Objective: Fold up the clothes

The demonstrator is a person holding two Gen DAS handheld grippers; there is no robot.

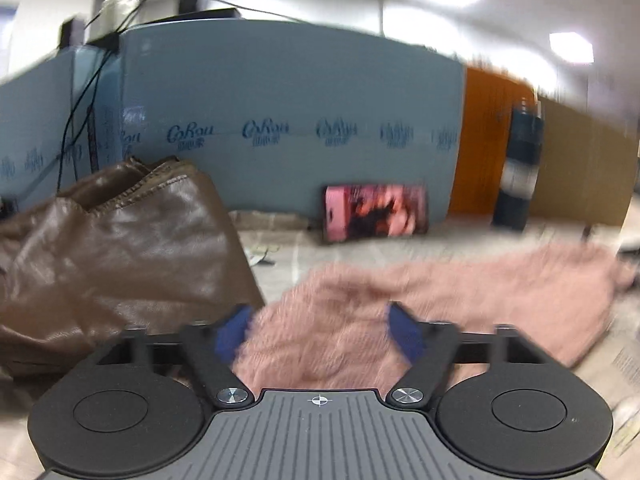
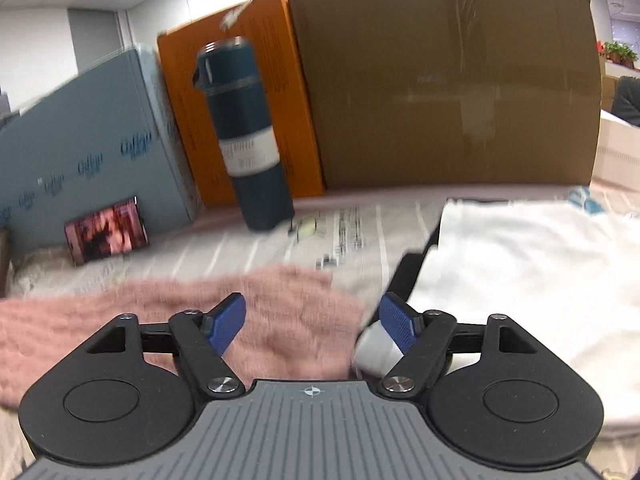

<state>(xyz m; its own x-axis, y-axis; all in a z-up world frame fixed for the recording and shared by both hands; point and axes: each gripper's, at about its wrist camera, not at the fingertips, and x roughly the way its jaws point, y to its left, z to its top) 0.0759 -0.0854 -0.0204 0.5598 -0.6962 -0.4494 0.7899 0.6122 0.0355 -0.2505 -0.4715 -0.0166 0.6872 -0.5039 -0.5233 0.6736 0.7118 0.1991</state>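
Both spread wide, grabbing nothing: left tool (image 1: 318, 330) and right tool (image 2: 312, 322) over fuzzy pink sweater (image 1: 440, 300) on desk (image 2: 240, 252). Brown leather jacket (image 1: 112, 248) beside.

In front of my left tool, the blue-grey panel (image 1: 280, 120) carries a repeated dark blue script logo that looks like "CoRou", with small characters beneath it too blurred for me to read. The white band on the dark blue flask (image 2: 244, 136) and the printed table cover (image 2: 344, 232) bear text I cannot make out.
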